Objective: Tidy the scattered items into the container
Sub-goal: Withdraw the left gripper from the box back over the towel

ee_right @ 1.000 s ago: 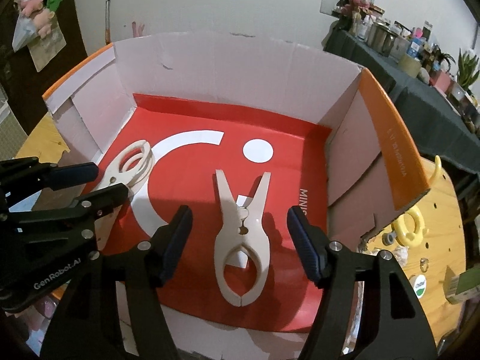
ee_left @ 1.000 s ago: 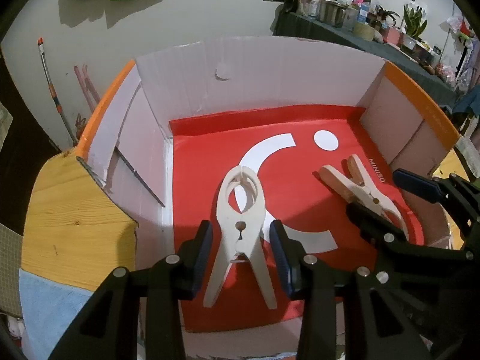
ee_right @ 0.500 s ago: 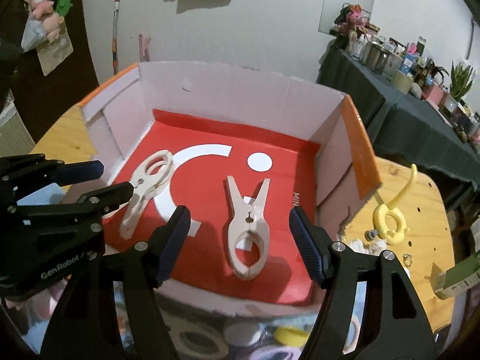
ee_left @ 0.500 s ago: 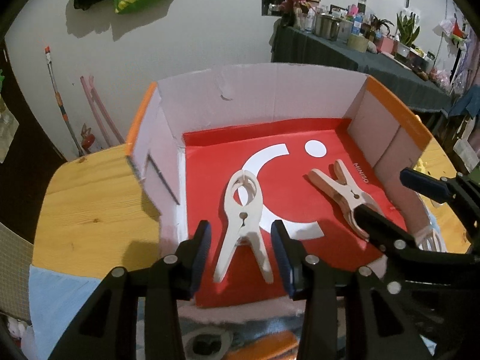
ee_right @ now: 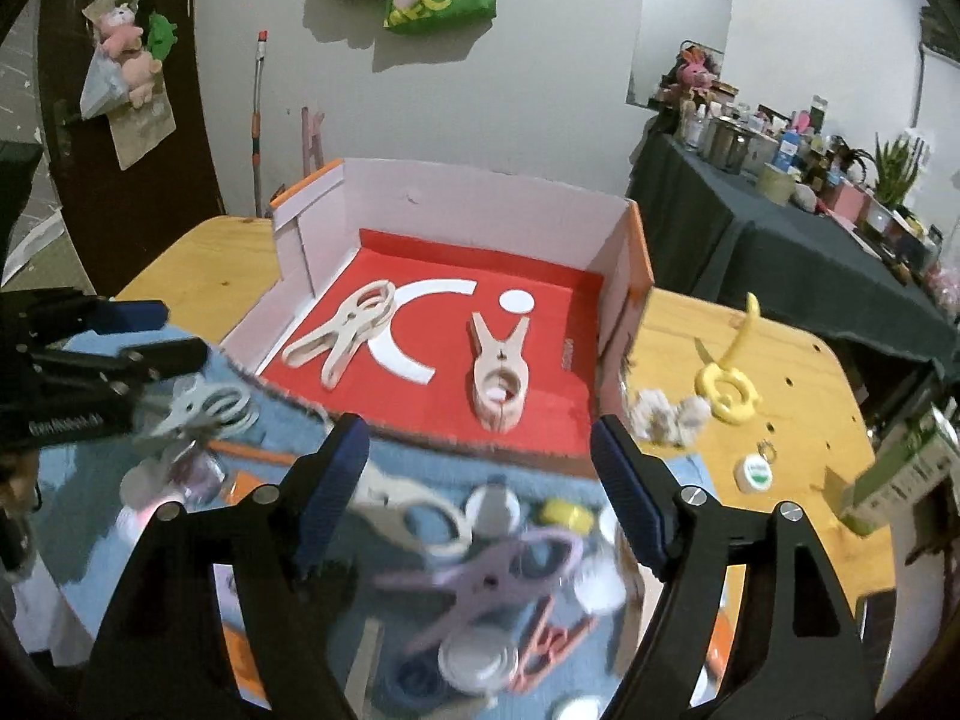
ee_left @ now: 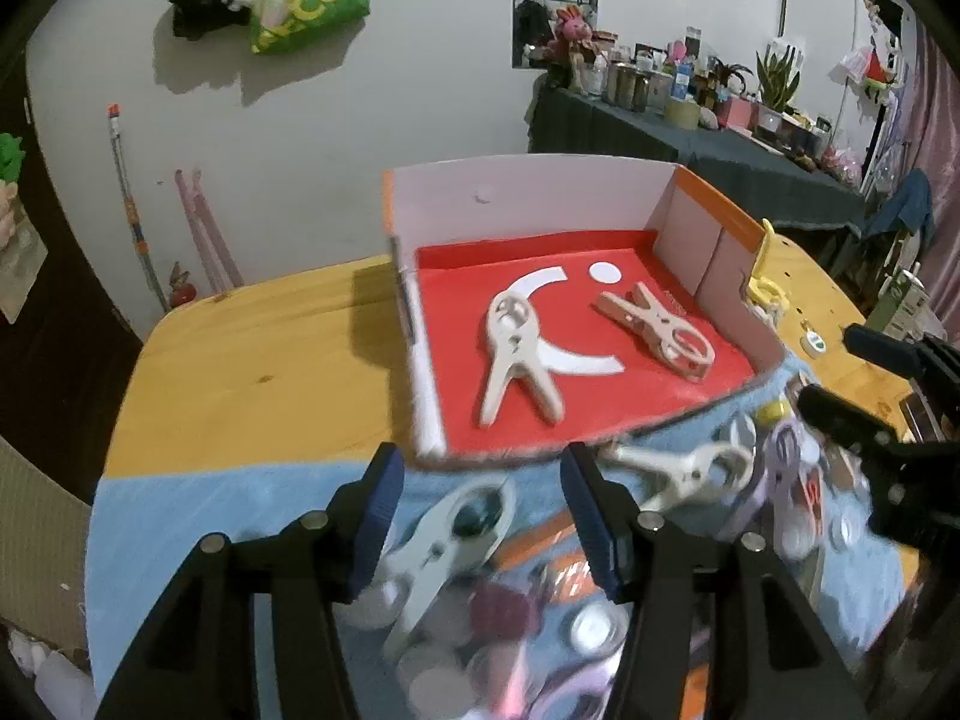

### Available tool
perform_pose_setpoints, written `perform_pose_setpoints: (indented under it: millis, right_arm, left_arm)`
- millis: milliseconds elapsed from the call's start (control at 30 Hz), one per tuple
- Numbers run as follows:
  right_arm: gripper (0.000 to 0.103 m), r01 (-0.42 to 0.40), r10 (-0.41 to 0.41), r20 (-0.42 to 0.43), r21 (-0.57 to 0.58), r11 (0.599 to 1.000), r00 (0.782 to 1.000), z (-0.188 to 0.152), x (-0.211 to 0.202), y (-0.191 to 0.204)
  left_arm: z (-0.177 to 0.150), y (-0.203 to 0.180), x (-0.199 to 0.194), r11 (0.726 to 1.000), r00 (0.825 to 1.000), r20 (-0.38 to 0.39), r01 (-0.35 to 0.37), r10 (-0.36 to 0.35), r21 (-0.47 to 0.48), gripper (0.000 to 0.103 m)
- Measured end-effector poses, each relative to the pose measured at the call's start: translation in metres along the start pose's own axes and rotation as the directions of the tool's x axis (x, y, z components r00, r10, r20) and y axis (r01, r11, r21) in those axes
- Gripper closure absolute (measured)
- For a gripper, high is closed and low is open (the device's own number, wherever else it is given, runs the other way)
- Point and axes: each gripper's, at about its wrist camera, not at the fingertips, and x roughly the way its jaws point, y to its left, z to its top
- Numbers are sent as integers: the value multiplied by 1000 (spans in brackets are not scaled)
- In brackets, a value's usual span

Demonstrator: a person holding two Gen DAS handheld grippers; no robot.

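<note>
Both grippers have pulled back out of the box since a second ago: then each hung low over a clip on the red floor, and now the whole box sits farther off with the pile of loose items filling the near foreground. Two pale clips lie inside, the white clip on the left of the red floor and the beige clip to its right, apart from each other and from the walls. The left gripper is empty, its jaws opening, with nothing pressed between the blue pads; a light blue clip on the blue cloth shows in the gap below them. The right gripper is likewise empty and opening wider, hovering above a lilac clip and a cream clip, though blur hides how these overlap. The step in hand looks like choosing the next pieces from the pile. To do it well, each hand should settle on one clip, line the pads across its narrow body rather than its splayed handles, and come down clear of the round lids nearby. Since the two grippers work close together, keeping them apart would avoid a knock.
</note>
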Motion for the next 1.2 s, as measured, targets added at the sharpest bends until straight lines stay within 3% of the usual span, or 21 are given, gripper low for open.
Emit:
perform_pose_setpoints:
  millis: [100,467,900,1200]
  right_arm:
    - [22,2,-2,16,24,1000,1000,-14,-16,-2]
    - [22,17,-17,6,54,998,1000,-56,-43,0]
    - [22,4,-2,-28,69,998,1000,-97,-55,12]
    - [22,4,-1,-35,91,996,999,-113,-60,9]
  left_arm:
    - [-18,14,-13,1000,1000,2,3,-3,-11,43]
    - [-65,52,-21,999,999,-42,-10,8,-36,41]
    - [-110,30,-7,995,993,-104,70,-63,65,41]
    - [-116,32,-3,991,988,-110,116,-108,72,41]
